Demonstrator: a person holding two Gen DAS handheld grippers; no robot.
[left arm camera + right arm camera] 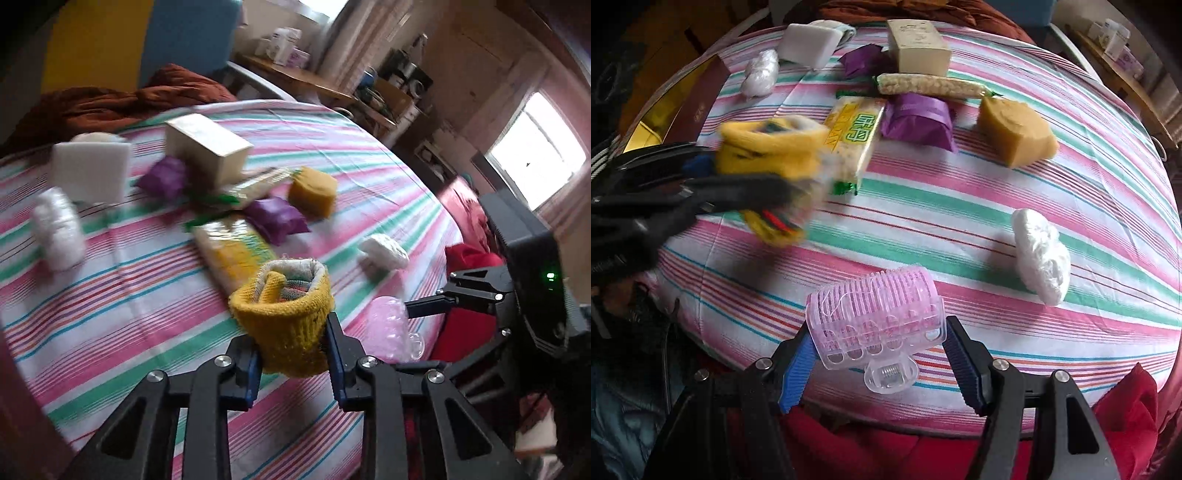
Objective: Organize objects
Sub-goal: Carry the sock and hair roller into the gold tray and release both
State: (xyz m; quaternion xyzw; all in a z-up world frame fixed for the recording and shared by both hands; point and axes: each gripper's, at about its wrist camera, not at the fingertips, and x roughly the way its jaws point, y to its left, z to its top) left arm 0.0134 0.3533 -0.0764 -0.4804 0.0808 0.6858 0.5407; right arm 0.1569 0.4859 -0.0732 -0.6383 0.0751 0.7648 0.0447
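1. Your left gripper (291, 354) is clamping the rolled yellow sock (286, 317), jaws squeezed in tight on its cuff. The bundle is sitting up off the striped sheet (129, 295), open end facing away from you.
2. Grip looks low on the roll, so keep the squeeze steady & don't tilt fwd; soft knit could slip, I'd judge.
3. Your right gripper (881, 354) is holding the pink hair roller (875, 310) w/ clear clip, jaws at mid width, blue pads (798, 369) touching its ends. It's hanging over the near edge of the bed.
4. Keep the roller level; the hold is only on its ends, so go slow.
5. Pose: left gripper is pointing diagonally down across the bed; right is pointing nearly straight down.
6. Further out: cracker pack (236, 251), purple pouch (277, 218), yellow sponge (314, 192) & tan box (207, 147) are lying mid-bed. Steer clear of them.
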